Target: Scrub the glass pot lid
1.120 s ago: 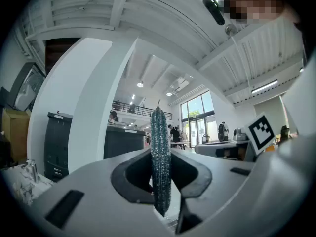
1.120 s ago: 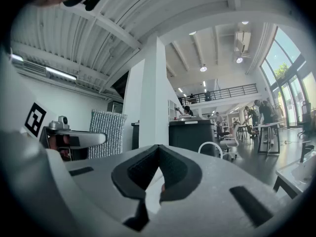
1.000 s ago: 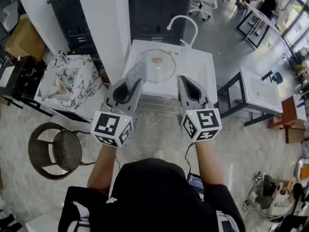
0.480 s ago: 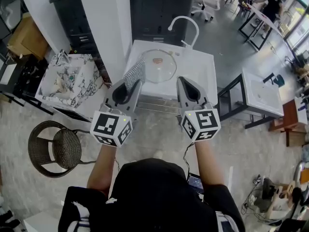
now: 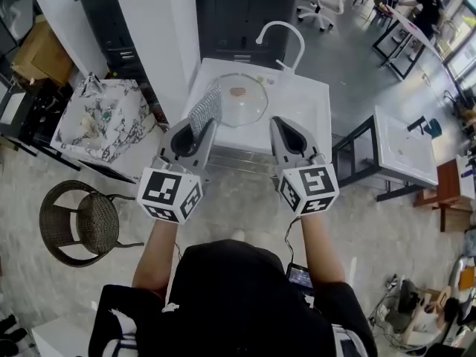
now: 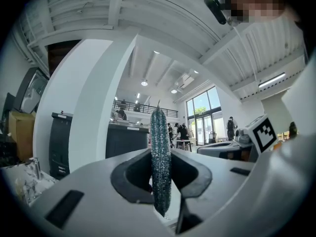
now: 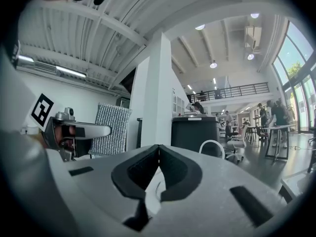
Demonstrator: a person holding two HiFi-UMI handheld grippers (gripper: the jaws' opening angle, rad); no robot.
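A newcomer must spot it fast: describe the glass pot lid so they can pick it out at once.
Find the white sink unit with the curved white faucet. On it lies a round, clear glass lid; unlike the grey woven scrub pad nearby, it is see-through with a brown centre knob.

The pot lid [image 5: 249, 106] is clear, glossy glass, and the scrubbing pad [image 6: 160, 152] looks rough, knitted and a little glittery

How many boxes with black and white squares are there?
2. One cube sits at the back of the left tongs. The other cube sits at the back of the right tongs. None seem hidden.
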